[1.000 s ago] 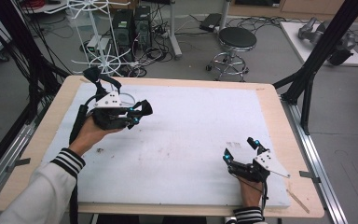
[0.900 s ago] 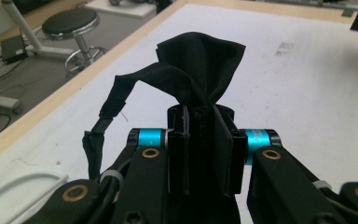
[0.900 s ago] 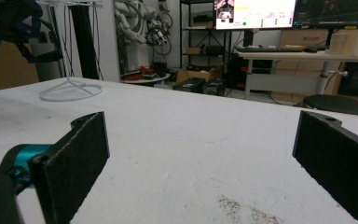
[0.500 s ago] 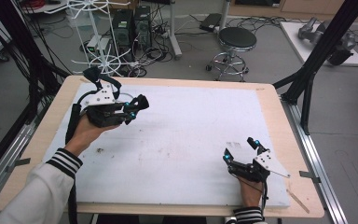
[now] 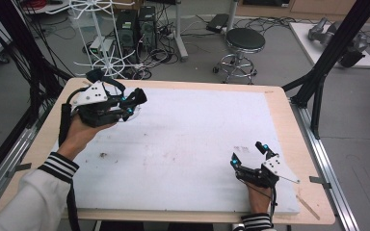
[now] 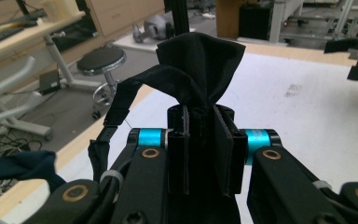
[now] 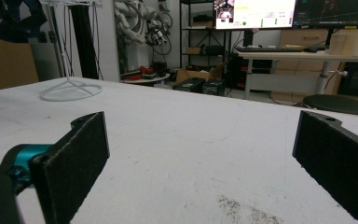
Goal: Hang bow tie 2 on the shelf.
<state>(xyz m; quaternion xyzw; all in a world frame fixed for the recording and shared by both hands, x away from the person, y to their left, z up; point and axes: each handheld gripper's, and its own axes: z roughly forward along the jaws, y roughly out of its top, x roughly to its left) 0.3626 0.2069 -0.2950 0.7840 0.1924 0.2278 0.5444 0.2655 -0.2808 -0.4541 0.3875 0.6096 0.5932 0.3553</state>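
Note:
My left gripper (image 5: 136, 100) hovers over the far left of the white table mat (image 5: 188, 144), pointing right. It is shut on a bunched piece of black cloth (image 6: 198, 65), which pokes up past the pads, and a black strap (image 6: 116, 112) droops off its left side. The same black cloth (image 5: 139, 96) sits at the jaw tips in the high view. My right gripper (image 5: 248, 153) rests on the mat near the front right corner. Its jaws stand wide apart in the right gripper view (image 7: 205, 158), and between them is only bare mat.
A white wire rack (image 5: 96, 33) rises at the table's far left; its ring base (image 7: 70, 91) sits on the mat. Dark blue cloth (image 6: 18, 168) lies low left of the left gripper. A black stool (image 5: 244, 41) and cables stand beyond the far edge.
My left gripper has risen and drifted toward the far left with the black cloth still clamped. The right gripper has stayed put.

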